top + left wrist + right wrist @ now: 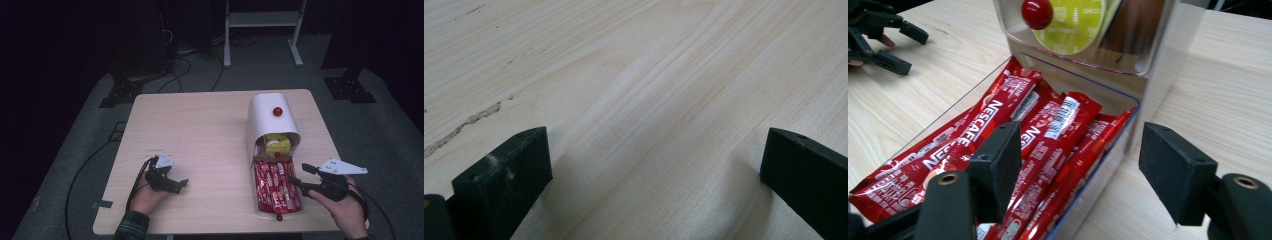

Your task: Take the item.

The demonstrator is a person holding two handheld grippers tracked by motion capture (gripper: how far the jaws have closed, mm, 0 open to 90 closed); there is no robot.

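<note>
Red coffee sticks [1048, 135] in clear drawer [1108, 165]; right hand-held gripper [1080, 165] wide, astride drawer wall, gripping nothing

From my remote seat I saw a pale wooden table [200, 130] standing on grey carpet [390, 130]. Its grain ran in long streaks, and the close view along the left side caught a ragged chipped scratch [469, 122] in the surface. Behind the table, well apart from it, stood a white metal frame [262, 20] with two legs reaching the floor. Black cables [185, 65] lay tangled on the carpet between that frame and the table's far edge. A black stand base [120, 92] sat near the table's far left corner, and another black base [350, 89] off the far right one. A strip of dark tape [101, 204] lay on the carpet beside the near left corner. The rest of the room was dark.
</note>
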